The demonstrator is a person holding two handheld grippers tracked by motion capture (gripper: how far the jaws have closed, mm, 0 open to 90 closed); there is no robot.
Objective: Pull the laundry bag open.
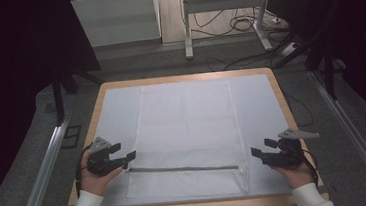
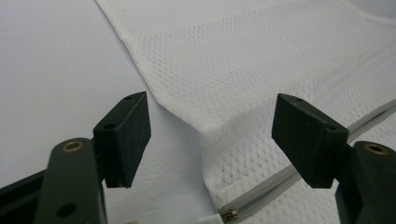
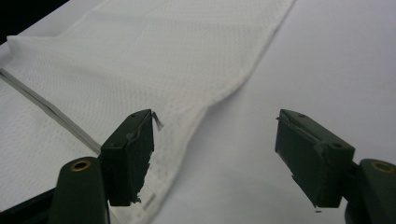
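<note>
A white mesh bag (image 1: 186,133) lies flat in the middle of the table, with a grey zipper (image 1: 182,169) running across it near the front. My left gripper (image 1: 124,156) is open at the bag's left edge, by the zipper's left end. In the left gripper view the mesh bag (image 2: 261,60) and the zipper (image 2: 280,179) lie between and beyond the open left gripper (image 2: 219,140). My right gripper (image 1: 262,155) is open just off the bag's right edge. In the right gripper view the bag's edge (image 3: 187,70) runs between the jaws of the open right gripper (image 3: 215,154).
A pale cloth (image 1: 258,101) covers the wooden table (image 1: 281,99). Metal rails (image 1: 46,165) run along both sides on the floor. A desk frame with cables (image 1: 229,18) stands beyond the far edge.
</note>
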